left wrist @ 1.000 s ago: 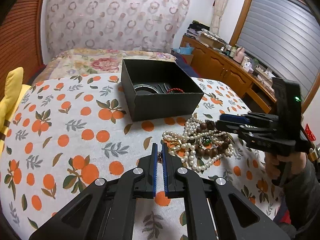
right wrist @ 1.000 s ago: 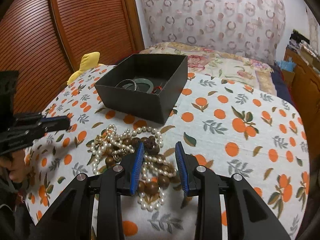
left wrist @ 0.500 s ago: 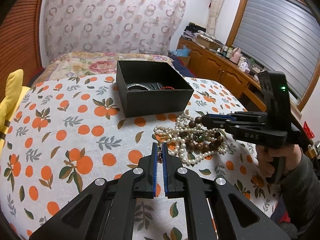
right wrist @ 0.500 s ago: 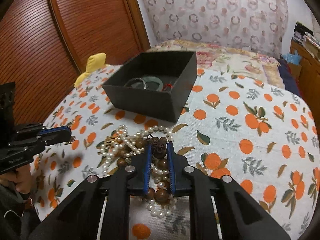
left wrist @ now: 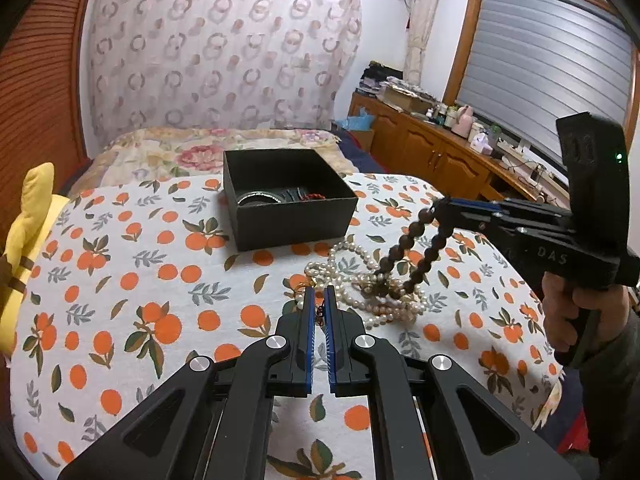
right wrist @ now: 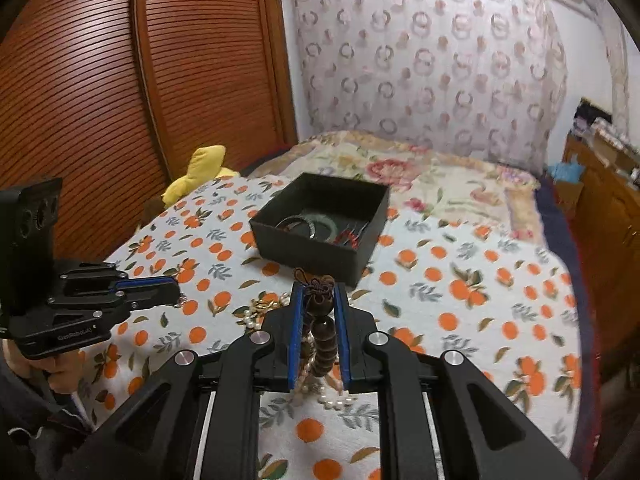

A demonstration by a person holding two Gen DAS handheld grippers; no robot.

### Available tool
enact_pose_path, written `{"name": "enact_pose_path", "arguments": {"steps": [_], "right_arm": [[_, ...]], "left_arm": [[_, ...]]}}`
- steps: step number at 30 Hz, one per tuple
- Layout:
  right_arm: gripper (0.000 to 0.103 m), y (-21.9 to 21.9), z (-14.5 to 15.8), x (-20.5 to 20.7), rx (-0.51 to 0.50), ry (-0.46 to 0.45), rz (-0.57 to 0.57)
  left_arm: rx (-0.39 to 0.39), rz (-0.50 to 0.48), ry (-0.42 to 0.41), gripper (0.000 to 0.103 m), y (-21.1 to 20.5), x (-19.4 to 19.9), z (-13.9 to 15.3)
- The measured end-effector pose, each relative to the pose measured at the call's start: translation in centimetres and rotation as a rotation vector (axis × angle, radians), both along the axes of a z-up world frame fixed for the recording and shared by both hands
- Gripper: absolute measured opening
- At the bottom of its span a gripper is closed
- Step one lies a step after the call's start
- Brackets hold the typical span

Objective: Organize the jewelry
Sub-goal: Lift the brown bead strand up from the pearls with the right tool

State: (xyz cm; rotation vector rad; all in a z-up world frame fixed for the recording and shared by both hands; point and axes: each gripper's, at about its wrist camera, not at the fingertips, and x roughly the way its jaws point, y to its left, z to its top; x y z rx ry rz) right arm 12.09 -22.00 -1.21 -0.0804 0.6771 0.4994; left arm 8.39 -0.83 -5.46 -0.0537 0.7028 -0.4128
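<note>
Dark wooden beads are what the right gripper (right wrist: pixel 318 300) has clamped between its blue pads: the brown bead strand (left wrist: pixel 416 252) hangs from its tips in a long loop, top end up in the air, bottom end still down in the pile of pearls (left wrist: pixel 372 292) on the orange-print cloth (left wrist: pixel 120 280). So the step in hand looks like lifting this one strand clear of the tangle. The black box (left wrist: pixel 288 216), already holding a few bangles and a red cord, sits at about eleven o'clock from the pile in the left wrist view and dead ahead at twelve o'clock in the right wrist view. The left gripper (left wrist: pixel 319 300) has its fingers pressed together on a thin dark chain or cord with a gold bit at the tip, just at the pile's nine o'clock edge; what exactly it is I cannot make out. Next, I'd judge, the strand wants raising until its tail slips free of the pearls without dragging them, then carrying over the box rim. A second ago the right jaws stood wide over the beads lying flat; since then they have closed on the strand and lifted it, and the left gripper has pulled back a little.
</note>
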Motion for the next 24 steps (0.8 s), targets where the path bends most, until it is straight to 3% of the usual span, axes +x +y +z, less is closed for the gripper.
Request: {"name": "enact_pose_path", "arguments": {"steps": [10, 17, 24], "right_arm": [[0.017, -1.1, 1.7, -0.5, 0.003, -0.032, -0.026], [0.017, 0.3, 0.1, -0.9, -0.033, 0.008, 0.005], [0.017, -0.5, 2.7, -1.9, -0.001, -0.039, 0.009]], "left_arm": [[0.002, 0.000, -0.022, 0.004, -0.1, -0.2, 0.8], [0.004, -0.002, -0.020, 0.004, -0.1, -0.1, 1.0], [0.002, -0.001, -0.023, 0.004, -0.2, -0.1, 1.1]]}}
